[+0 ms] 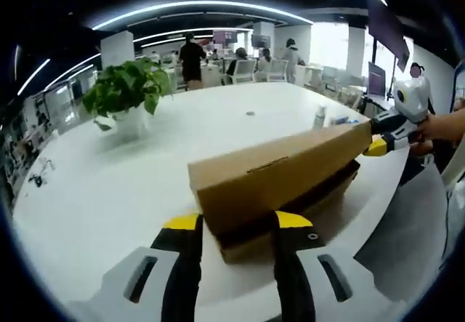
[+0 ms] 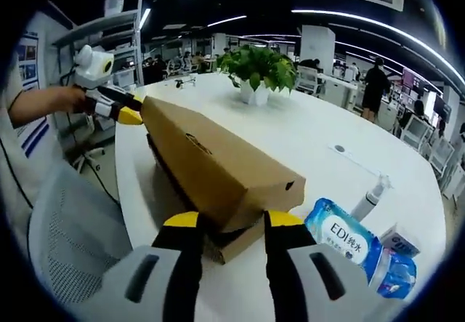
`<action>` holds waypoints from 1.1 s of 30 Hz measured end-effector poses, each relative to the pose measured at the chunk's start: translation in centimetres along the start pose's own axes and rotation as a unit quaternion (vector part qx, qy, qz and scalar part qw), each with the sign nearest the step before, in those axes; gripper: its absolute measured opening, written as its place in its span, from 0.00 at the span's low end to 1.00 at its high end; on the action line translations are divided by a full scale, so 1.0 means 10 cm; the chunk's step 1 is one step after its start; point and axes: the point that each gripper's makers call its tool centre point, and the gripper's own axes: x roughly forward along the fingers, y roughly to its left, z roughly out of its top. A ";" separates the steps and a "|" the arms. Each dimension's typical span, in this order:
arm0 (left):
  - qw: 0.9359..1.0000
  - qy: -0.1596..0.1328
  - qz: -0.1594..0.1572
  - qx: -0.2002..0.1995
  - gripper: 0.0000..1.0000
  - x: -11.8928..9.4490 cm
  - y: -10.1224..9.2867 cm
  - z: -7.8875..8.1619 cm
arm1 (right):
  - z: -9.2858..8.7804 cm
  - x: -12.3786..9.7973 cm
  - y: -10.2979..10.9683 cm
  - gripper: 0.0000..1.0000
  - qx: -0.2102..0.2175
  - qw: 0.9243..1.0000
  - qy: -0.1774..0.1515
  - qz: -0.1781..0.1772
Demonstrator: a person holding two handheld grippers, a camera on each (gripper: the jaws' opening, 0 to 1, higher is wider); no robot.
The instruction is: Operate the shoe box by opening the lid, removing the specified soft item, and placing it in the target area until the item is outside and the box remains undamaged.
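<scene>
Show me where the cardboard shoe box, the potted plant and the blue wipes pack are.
shoe box (image 2: pixel 218 169), right gripper view, on the lid's long side.
potted plant (image 1: pixel 127 89), left gripper view, on its leaves.
blue wipes pack (image 2: pixel 341 238), right gripper view, on its printed label.

potted plant (image 1: pixel 127 93) | wipes pack (image 2: pixel 354 246) | spray bottle (image 2: pixel 369 195) | white table (image 1: pixel 102 191)

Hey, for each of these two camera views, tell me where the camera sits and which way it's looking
Left gripper view: rides on the left claw at one end of the shoe box, looking along its lid toward the right claw and the hand holding it.
Right gripper view: rides on the right claw at the opposite end, looking back toward the left claw, a forearm, and the wipes pack.
Shared: box, white table, potted plant.
</scene>
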 end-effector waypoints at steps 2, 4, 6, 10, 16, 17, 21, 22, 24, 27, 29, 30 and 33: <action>1.000 0.005 -0.003 0.005 0.38 0.01 -0.01 -0.04 | -0.03 0.01 0.03 0.32 0.002 1.000 0.004 0.005; 1.000 0.010 -0.006 0.006 0.39 0.03 -0.02 -0.08 | -0.06 0.03 0.04 0.33 0.001 1.000 0.007 0.008; 1.000 0.014 -0.007 0.007 0.39 0.04 -0.02 -0.11 | -0.09 0.03 0.06 0.34 0.001 1.000 0.011 0.011; 1.000 0.021 -0.012 -0.002 0.40 0.07 -0.03 -0.18 | -0.15 0.05 0.09 0.35 0.000 1.000 0.018 0.016; 0.999 0.031 -0.016 -0.007 0.40 0.11 -0.04 -0.26 | -0.20 0.08 0.11 0.36 0.003 0.999 0.025 0.021; 0.999 0.033 -0.016 -0.008 0.40 0.12 -0.04 -0.28 | -0.21 0.09 0.11 0.36 0.006 0.999 0.027 0.022; 0.999 0.040 -0.020 -0.010 0.41 0.15 -0.05 -0.33 | -0.25 0.11 0.12 0.36 0.015 0.999 0.031 0.023; 0.999 0.042 -0.020 -0.011 0.41 0.16 -0.05 -0.34 | -0.26 0.12 0.12 0.36 0.016 0.999 0.032 0.023; 0.999 0.048 -0.022 -0.010 0.41 0.18 -0.06 -0.38 | -0.30 0.14 0.12 0.36 0.022 0.999 0.035 0.023; 0.998 0.057 -0.023 -0.006 0.43 0.21 -0.08 -0.42 | -0.33 0.17 0.13 0.36 0.030 0.999 0.039 0.022; 0.998 0.063 -0.025 -0.005 0.43 0.23 -0.08 -0.45 | -0.35 0.19 0.13 0.36 0.036 0.998 0.041 0.019; 0.998 0.065 -0.025 -0.008 0.43 0.24 -0.08 -0.46 | -0.36 0.20 0.12 0.35 0.041 0.998 0.043 0.017; 0.997 0.070 -0.025 -0.012 0.41 0.26 -0.08 -0.50 | -0.41 0.23 0.10 0.34 0.055 0.997 0.050 0.012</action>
